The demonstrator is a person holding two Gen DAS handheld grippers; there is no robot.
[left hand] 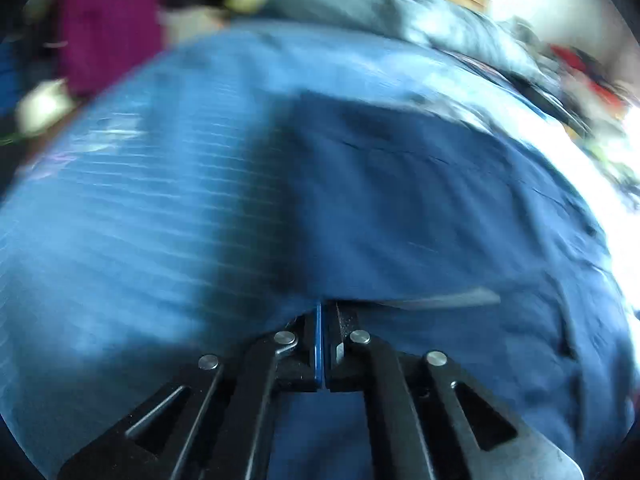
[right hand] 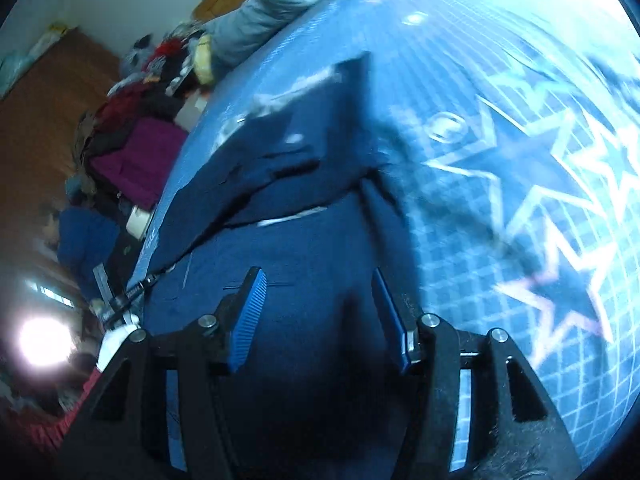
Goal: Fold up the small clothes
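Two grippers work one dark blue garment (right hand: pixel 304 184) spread on a blue gridded mat (right hand: pixel 460 60) printed with stars. The left gripper (left hand: pixel 325 344) has its jaws pressed together, seemingly pinching a hem of the cloth, though blur makes the grip hard to confirm. The right gripper (right hand: pixel 316 312) hovers over the cloth with its jaws apart, holding nothing. One flap appears already laid over the body of the garment, so I judge the fold begun but not finished; further folds and smoothing are left. Open mat lies to the right of the garment, giving room to move. A clothes pile (right hand: pixel 136 148) crowds the mat's far edge, beside a grey bundle (right hand: pixel 260 12)
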